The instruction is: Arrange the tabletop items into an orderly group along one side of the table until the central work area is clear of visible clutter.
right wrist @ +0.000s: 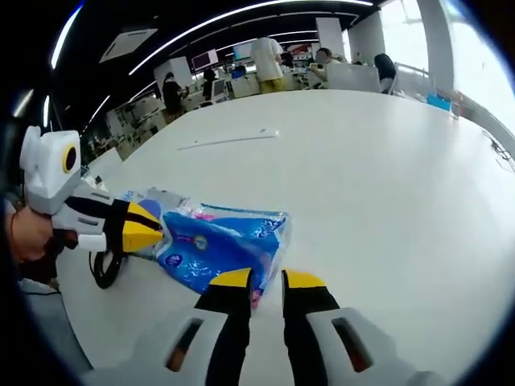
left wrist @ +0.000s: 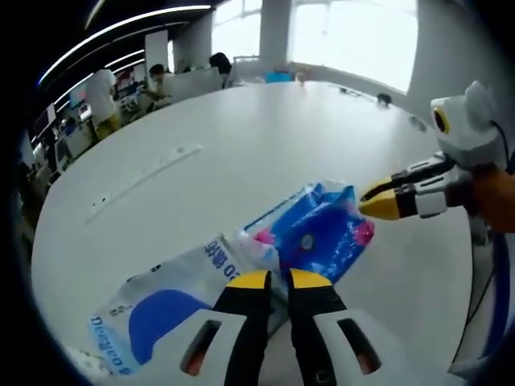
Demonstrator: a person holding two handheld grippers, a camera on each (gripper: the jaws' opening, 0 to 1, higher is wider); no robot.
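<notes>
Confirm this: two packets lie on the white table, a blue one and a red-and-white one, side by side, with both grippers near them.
Not quite. The second packet is white with blue print, not red-and-white; the left gripper view shows it. The rest holds: it lies beside the blue packet on the white table, with the left gripper and right gripper near them.

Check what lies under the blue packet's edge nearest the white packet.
The blue packet overlaps one end of the white packet with blue print; that end is covered. The rest of both rests on the white table.
</notes>
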